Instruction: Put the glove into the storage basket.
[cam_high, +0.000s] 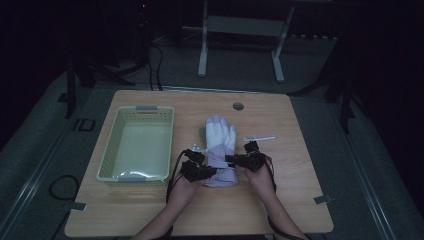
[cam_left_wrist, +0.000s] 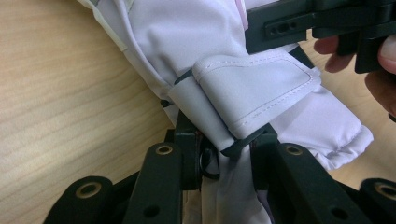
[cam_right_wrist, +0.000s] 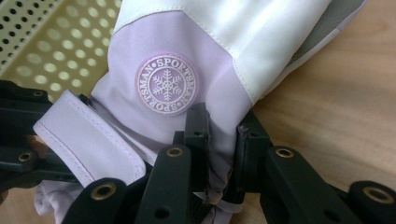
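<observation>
- Dim room, wooden table (cam_high: 150, 210) lit at the middle, dark floor around it.
- Nearest the table's front edge: two forearms coming in from below, each hand holding a black gripper.
- Left gripper (cam_left_wrist: 219, 149) clenched on the glove (cam_high: 220, 150), jaws pinching the lilac fabric at the wrist strap (cam_left_wrist: 252, 88); seen from above at the glove's lower left (cam_high: 206, 169).
- Right gripper (cam_right_wrist: 219, 140) also clamped on the glove, jaws squeezing a fold of the lilac cuff just below the round snowflake badge (cam_right_wrist: 166, 84); seen from above at the glove's right side (cam_high: 231, 159).
- Both grippers pointing inward toward each other, with the glove's cuff between them.
- Glove lying flat near the middle of the table, cuff toward the person, white fingers pointing away, lilac lower half.
- Left of the glove, just beside it: pale green perforated basket (cam_high: 107, 165), long side running away from the person.
- Right of the glove's fingers: a thin white stick-like item (cam_high: 260, 138) lying on the wood, too small to identify.
- Farther back: a round hole (cam_high: 238, 106) in the tabletop near the far edge.
- Beyond the table: legs of a white stand (cam_high: 202, 60) on the floor, cables beside it.
</observation>
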